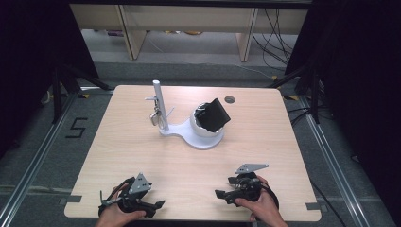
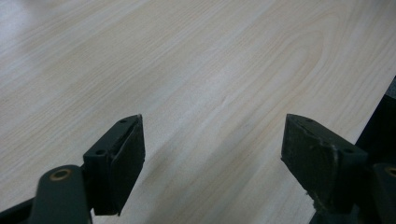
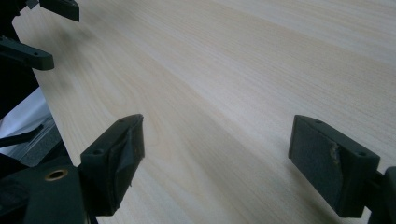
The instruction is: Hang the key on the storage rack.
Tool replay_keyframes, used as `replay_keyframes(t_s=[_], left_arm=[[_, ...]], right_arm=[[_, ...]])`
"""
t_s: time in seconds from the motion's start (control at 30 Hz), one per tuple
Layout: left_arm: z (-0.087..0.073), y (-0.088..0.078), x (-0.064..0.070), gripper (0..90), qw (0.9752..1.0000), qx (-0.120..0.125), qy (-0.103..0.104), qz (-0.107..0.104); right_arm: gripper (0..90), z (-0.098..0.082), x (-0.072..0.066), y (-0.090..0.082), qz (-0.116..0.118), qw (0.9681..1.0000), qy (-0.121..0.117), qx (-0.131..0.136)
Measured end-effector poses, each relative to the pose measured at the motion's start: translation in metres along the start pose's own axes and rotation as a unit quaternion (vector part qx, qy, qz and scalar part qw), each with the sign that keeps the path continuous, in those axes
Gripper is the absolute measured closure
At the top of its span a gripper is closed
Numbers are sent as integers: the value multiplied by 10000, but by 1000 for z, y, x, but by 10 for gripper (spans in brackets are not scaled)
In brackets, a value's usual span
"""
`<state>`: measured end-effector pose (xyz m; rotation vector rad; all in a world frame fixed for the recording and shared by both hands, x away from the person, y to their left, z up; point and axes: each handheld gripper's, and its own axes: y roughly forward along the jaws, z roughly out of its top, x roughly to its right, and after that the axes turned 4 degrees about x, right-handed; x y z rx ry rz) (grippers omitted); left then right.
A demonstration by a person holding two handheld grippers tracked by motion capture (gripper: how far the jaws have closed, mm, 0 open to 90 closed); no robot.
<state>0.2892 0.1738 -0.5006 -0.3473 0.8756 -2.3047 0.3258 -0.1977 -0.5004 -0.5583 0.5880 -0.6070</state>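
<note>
Resting low at the near edge of the desk (image 1: 142, 142), left gripper (image 1: 158, 205) and right gripper (image 1: 221, 195) both with jaws spread wide and nothing between them. Nearest work pieces well apart at mid-desk: white stand (image 1: 163, 120) with keys hanging on its post, black wallet (image 1: 213, 115) tilted in the white bowl (image 1: 203, 130). Judged either finished or not begun. Stand and bowl visible from the high view; bare woodgrain (image 2: 196, 70) ahead of the jaws in the gripper views.

Small items on the white stand's post (image 1: 157, 101), too tiny to identify.
</note>
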Motion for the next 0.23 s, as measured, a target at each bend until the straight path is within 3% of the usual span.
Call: replay_keyframes(t_s=[0.1,0.23], left_arm=[[-1,2,1,214,9999,26,-105,-59],[-4,4,-3,214,9997,26,-245,60]], right_arm=[[194,0,0,0,-15,10000,-9,10],[196,0,2,0,117,9999,-9,25]])
